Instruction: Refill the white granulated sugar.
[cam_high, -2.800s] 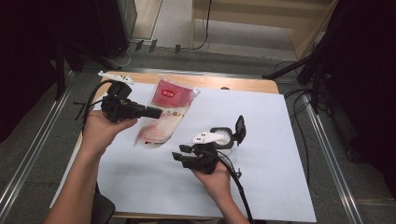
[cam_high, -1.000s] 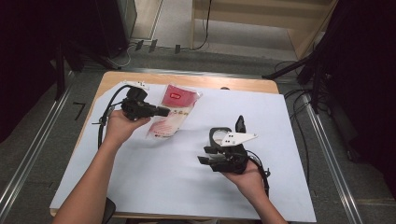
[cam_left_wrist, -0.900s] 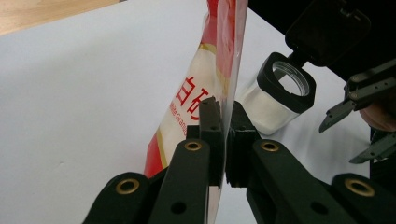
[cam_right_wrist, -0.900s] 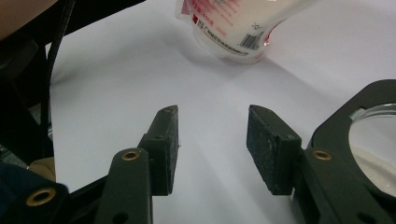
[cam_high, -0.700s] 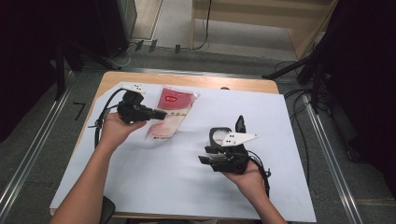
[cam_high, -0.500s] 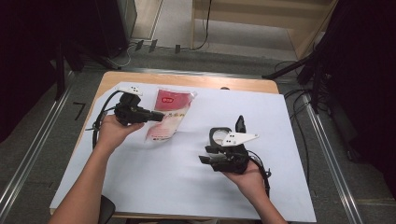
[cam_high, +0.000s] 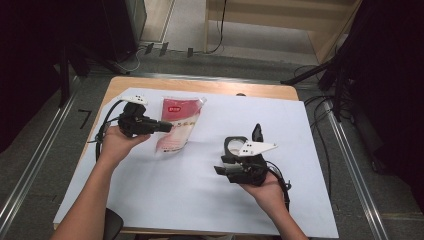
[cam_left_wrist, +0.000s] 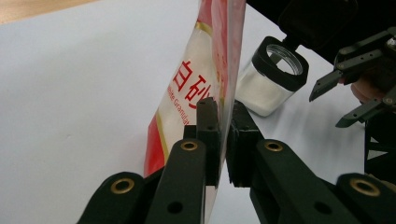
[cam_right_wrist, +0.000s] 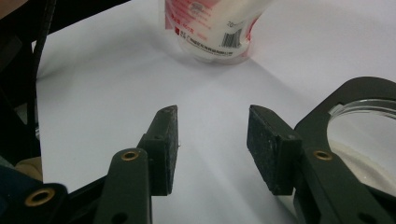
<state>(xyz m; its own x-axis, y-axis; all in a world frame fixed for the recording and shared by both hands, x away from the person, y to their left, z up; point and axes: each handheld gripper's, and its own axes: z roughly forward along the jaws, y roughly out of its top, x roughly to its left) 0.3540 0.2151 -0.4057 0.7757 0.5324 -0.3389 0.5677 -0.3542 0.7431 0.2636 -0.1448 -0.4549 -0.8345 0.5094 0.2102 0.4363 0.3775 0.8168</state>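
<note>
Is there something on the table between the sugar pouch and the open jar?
Nothing visible. The left gripper pinches the sugar pouch by its edge; bare white sheet lies between it and the open jar beside the right gripper.

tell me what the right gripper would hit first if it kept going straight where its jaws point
Probably the sugar bag. The right gripper has open jaws aimed across bare white paper at the bag's bottom end. The jar sits just off to the side. Depth is hard to judge.

A white sheet (cam_high: 200, 190) covers most of the wooden counter (cam_high: 210, 86). Cables (cam_high: 320, 107) lie on the grey floor (cam_high: 45, 150) around it.
</note>
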